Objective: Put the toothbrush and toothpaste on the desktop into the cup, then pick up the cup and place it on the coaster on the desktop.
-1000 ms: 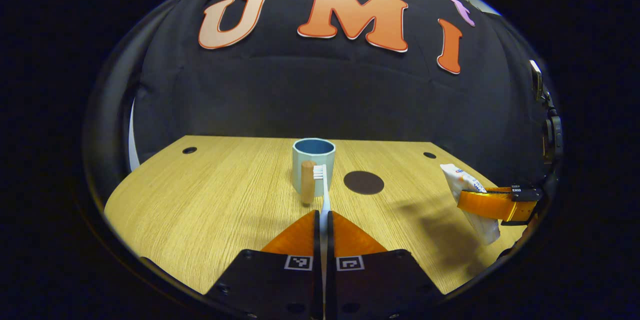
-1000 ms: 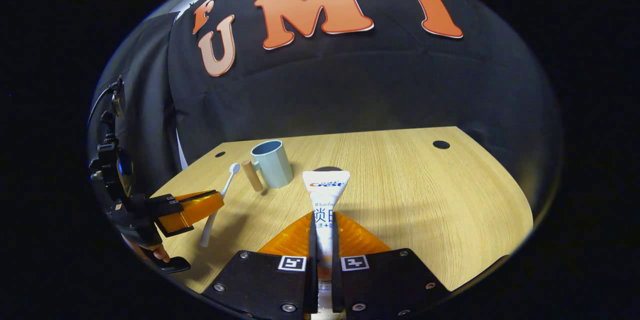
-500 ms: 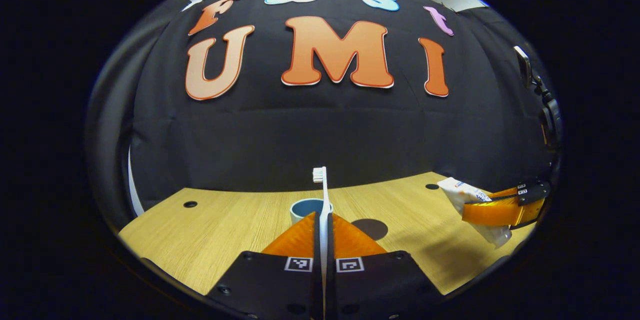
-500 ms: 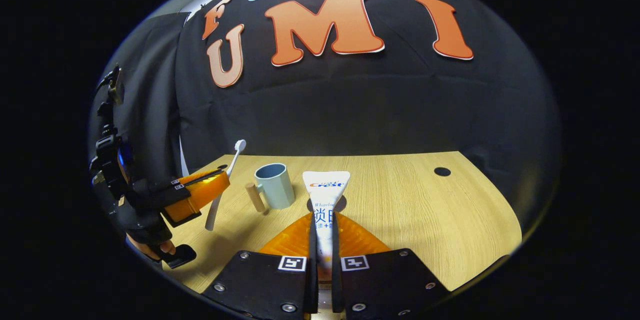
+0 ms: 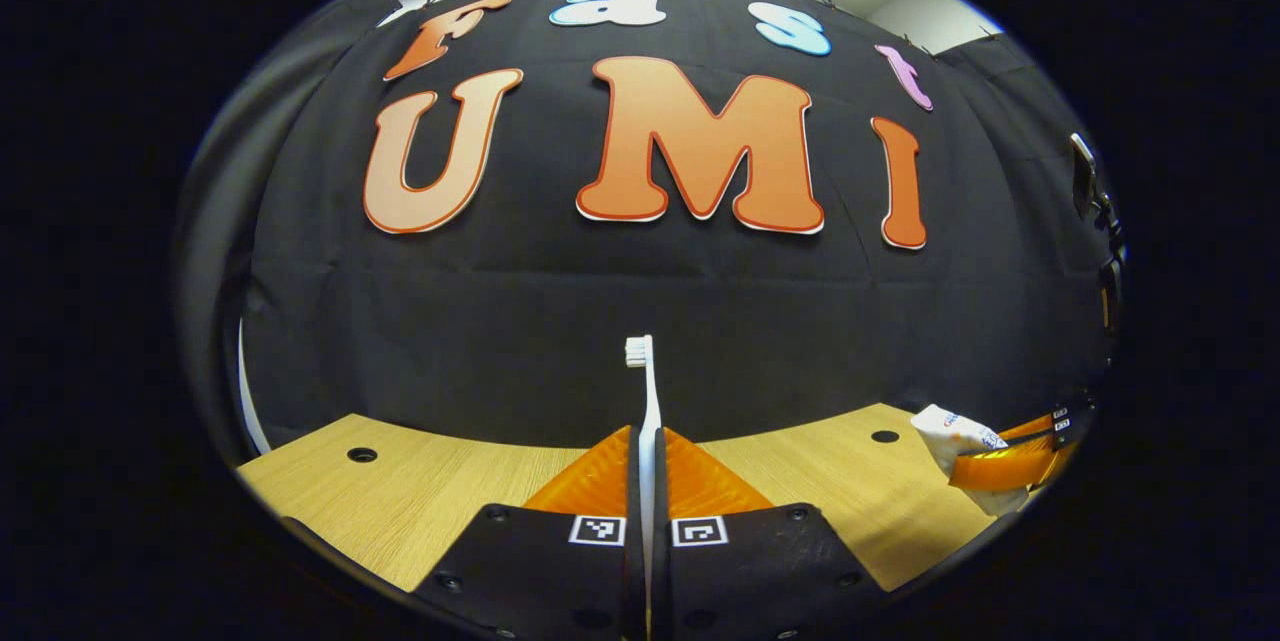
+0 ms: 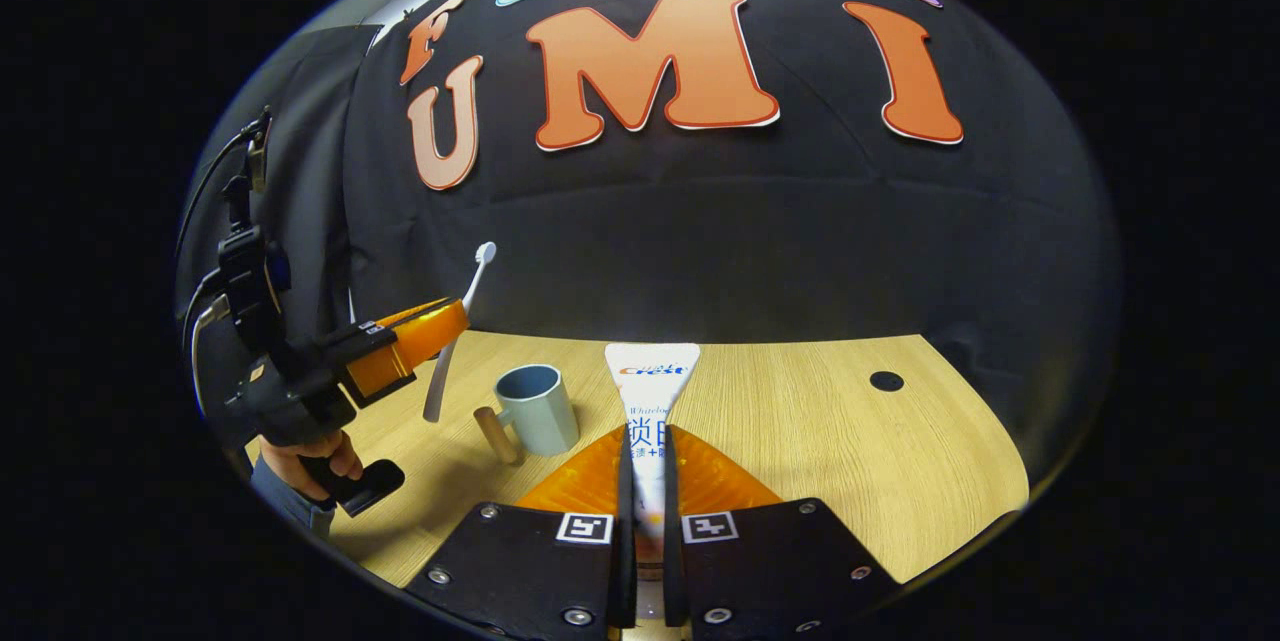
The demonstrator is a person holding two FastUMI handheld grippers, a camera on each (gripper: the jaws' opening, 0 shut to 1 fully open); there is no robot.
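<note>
My left gripper (image 5: 646, 436) is shut on a white toothbrush (image 5: 643, 391) that stands bristles-up between its fingers. In the right gripper view the left gripper (image 6: 425, 336) hangs in the air to the left of and above the pale blue cup (image 6: 538, 408), holding the toothbrush (image 6: 455, 333) tilted. The cup stands upright on the wooden desktop (image 6: 820, 431) with a wooden handle (image 6: 496, 434). My right gripper (image 6: 646, 433) is shut on a white toothpaste tube (image 6: 651, 391). In the left gripper view the right gripper (image 5: 1010, 456) holds the tube (image 5: 955, 433) at the far right.
The desktop (image 5: 420, 486) has small dark round holes near its back corners (image 5: 361, 454) (image 5: 884, 436) (image 6: 885, 380). A hand (image 6: 315, 456) grips the left gripper's handle at the left edge. The booth's black cloth closes the back.
Both grippers have risen with their loads. The left gripper tipped the toothbrush up higher; the cup and dark coaster have slid below my left view. The coaster is now hidden behind the tube.
</note>
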